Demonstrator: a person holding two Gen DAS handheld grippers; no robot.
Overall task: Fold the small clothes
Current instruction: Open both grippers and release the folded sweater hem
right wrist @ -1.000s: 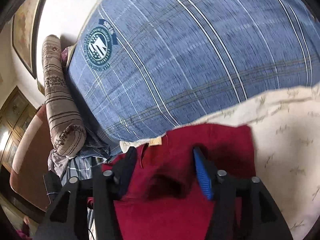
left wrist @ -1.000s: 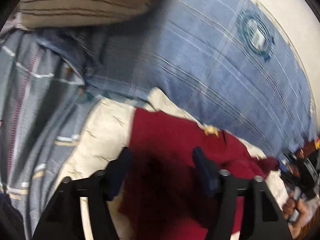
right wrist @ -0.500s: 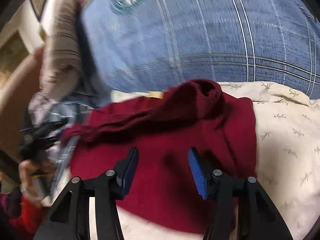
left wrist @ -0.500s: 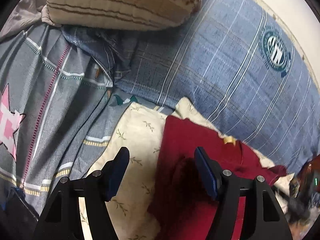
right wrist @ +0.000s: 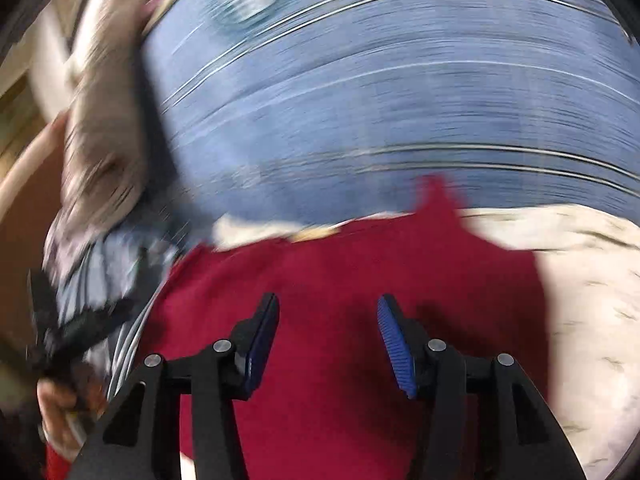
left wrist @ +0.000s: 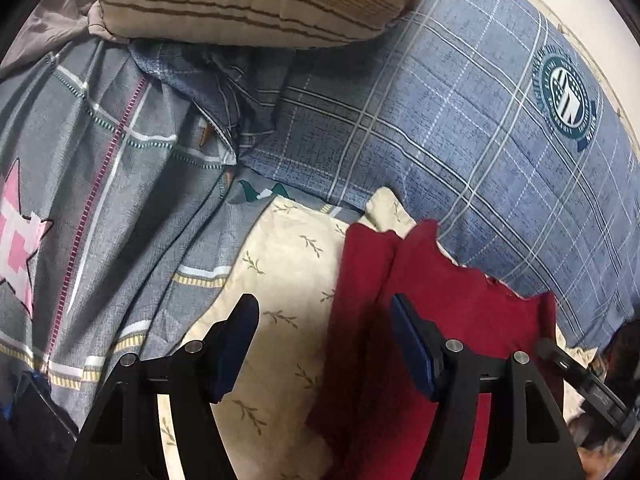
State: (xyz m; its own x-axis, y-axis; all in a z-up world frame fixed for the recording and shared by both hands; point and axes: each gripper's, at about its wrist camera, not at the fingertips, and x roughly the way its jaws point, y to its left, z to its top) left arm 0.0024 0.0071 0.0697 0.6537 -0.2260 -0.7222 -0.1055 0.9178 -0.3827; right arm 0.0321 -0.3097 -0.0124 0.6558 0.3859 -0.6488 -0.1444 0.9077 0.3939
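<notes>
Left wrist view shows the red garment [left wrist: 440, 320] lying on a cream leaf-print cloth [left wrist: 280, 280], near the close edge of a blue plaid pillow [left wrist: 460, 128]; a striped bolster [left wrist: 248, 4] lies at the far side and a grey patterned quilt [left wrist: 100, 200] spreads to the left. The left gripper [left wrist: 324, 320] hangs above the garment's left edge with jaws spread wide and nothing between them. In the right wrist view, heavily blurred, the right gripper [right wrist: 328, 320] sits over the middle of the same red garment [right wrist: 340, 288], also wide open and empty; whether its pads touch the cloth cannot be determined. The garment appears to be soft knit or fleece: light, limp and without stiffness, judged likely to sag and bunch if lifted from one point. One flap on its left side already lies turned over the body. It is not fragile, and the fabric looks unlikely to slip between the pads. Recommended hold: pinch a single layer at an outer edge or corner, one gripper on each side, so the cloth remains taut and the underlying cream cloth is not caught with it.
</notes>
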